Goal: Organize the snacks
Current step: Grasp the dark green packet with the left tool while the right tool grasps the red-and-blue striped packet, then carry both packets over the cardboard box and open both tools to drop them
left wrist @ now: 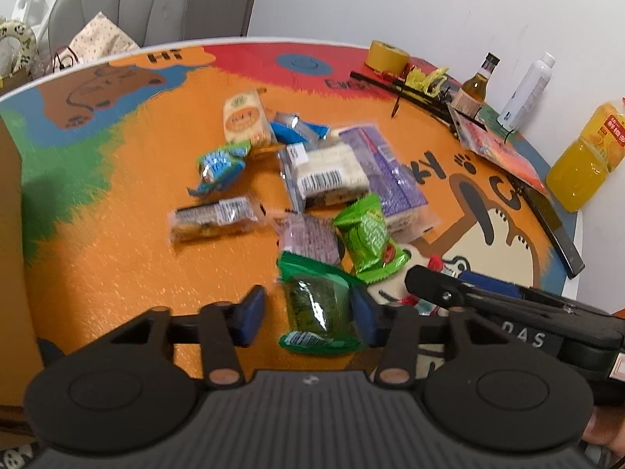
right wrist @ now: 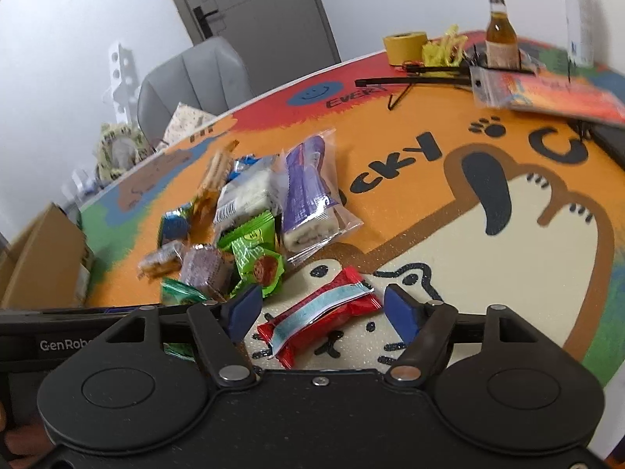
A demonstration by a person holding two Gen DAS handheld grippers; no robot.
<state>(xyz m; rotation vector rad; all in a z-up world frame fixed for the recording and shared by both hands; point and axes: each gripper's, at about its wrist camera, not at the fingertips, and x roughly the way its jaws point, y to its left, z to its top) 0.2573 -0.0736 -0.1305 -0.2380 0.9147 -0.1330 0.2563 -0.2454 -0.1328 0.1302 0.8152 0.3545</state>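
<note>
A red snack packet (right wrist: 320, 318) lies on the table mat (right wrist: 508, 265) between the spread fingers of the right gripper (right wrist: 320, 312) — released, nothing held; a dark green packet (left wrist: 318, 305) is likewise straddled by the left gripper (left wrist: 308, 312), its jaws apart. The picking-up step is judged to be in hand; closing on each packet is called for next. The snack pile (left wrist: 312, 179) is blurred — labels cannot be read, and contact with the pads cannot be told.

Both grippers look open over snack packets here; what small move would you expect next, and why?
Probably the right gripper closes: the red foil snack packet lies flat on the cartoon table mat between its open blue fingers. The left gripper likewise straddles a dark green clear-wrapped packet, so it may close as well.
</note>
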